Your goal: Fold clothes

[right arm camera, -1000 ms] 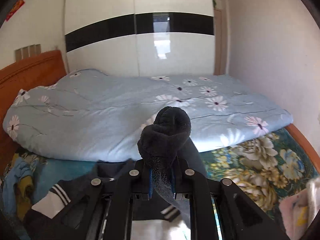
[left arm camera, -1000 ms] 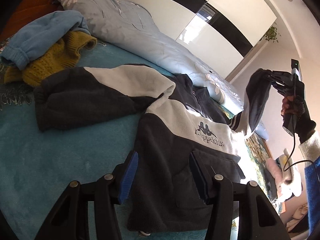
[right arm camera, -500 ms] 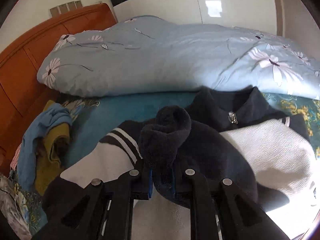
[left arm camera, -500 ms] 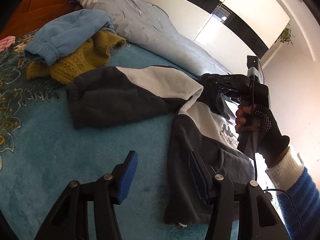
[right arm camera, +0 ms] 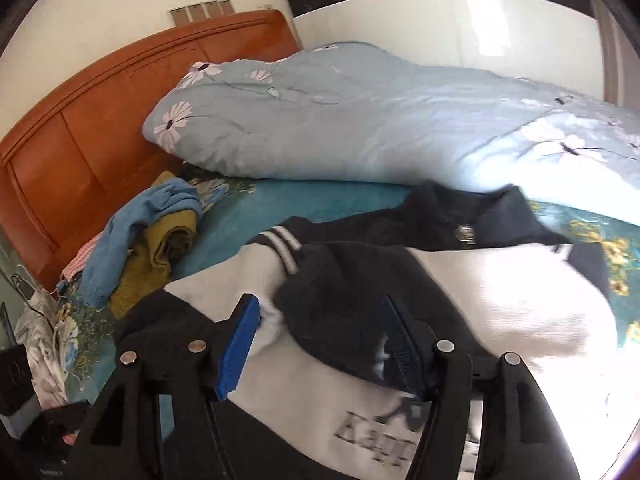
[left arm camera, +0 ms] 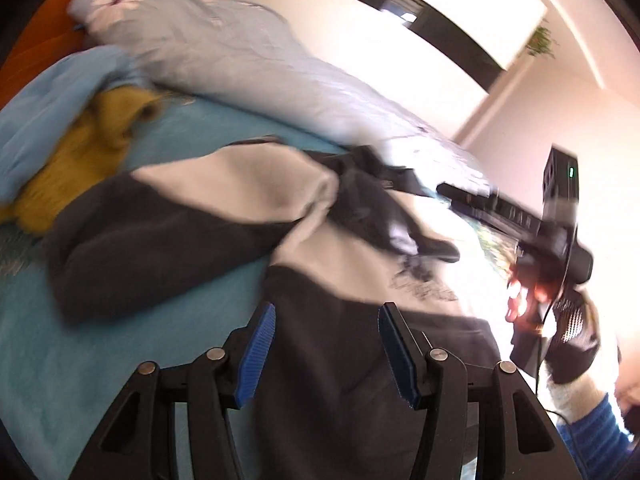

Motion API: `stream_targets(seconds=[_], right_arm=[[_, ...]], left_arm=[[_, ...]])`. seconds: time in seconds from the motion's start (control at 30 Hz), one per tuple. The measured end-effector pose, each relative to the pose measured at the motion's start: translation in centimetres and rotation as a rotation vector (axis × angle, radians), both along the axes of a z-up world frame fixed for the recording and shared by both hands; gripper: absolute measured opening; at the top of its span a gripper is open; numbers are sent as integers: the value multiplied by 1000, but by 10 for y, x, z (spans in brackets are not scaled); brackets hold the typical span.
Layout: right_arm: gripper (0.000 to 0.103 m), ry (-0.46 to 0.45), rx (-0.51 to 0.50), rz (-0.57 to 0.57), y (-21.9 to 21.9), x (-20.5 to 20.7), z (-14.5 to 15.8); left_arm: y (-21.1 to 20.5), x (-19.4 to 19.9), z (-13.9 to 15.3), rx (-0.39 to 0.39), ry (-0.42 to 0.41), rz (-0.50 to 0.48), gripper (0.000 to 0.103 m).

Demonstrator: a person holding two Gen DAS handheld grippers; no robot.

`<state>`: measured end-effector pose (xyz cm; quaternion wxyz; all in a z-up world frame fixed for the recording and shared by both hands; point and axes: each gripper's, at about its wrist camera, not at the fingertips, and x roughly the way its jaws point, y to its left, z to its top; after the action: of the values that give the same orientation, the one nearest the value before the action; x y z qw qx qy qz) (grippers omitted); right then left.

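Right wrist view: right gripper [right arm camera: 320,344] spread wide, dark sleeve cuff [right arm camera: 340,304] lying loose between its pads.

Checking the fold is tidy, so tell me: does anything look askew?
Yes. The jacket's dark sleeve lies bunched and crooked across the white chest, and the collar is rumpled.

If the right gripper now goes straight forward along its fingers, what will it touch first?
Most likely the dark sleeve folded across the sweatshirt: it lies between the open fingers of the right gripper, directly ahead. Depth is unclear; the blue quilt lies further beyond.
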<state>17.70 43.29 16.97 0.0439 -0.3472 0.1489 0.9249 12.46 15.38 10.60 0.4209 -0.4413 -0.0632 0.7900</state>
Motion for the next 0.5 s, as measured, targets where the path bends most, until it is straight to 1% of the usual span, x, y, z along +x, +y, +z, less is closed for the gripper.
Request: stream_targets(seconds=[0.07,0.13,0.2,0.27,0.3,0.33,0.43,0.47,0.5], right_arm=[[66,-14,5,-80,26,25,-2],[66,-37,-10,-169,51,50,-7],[66,-30,-44,-237,72,81,-10],[66,-27,-41,-289,82,108,-13],[66,-30,-27,-310,85,119,-14],[66,-32,-14,-328,86,130,-16],[66,-10,-10,-375,94,167,-18],[66,-8,-9,-398,97,176,-21],[66,-4,-9,-422,101,181,-24]], left_arm=[[34,-13,8,-2,33,-44,58],[68,-29,14,-3,76,-67,58],[99,-48,15,-16,115,-89,58],[128,-71,12,-45,138,-116,58],[141,-83,9,-73,142,-116,58],[151,-98,2,-120,135,-96,58],[169,-131,-24,-305,106,-16,58],[172,-136,-32,-353,109,-8,58],[173,-137,-36,-367,116,-17,58]])
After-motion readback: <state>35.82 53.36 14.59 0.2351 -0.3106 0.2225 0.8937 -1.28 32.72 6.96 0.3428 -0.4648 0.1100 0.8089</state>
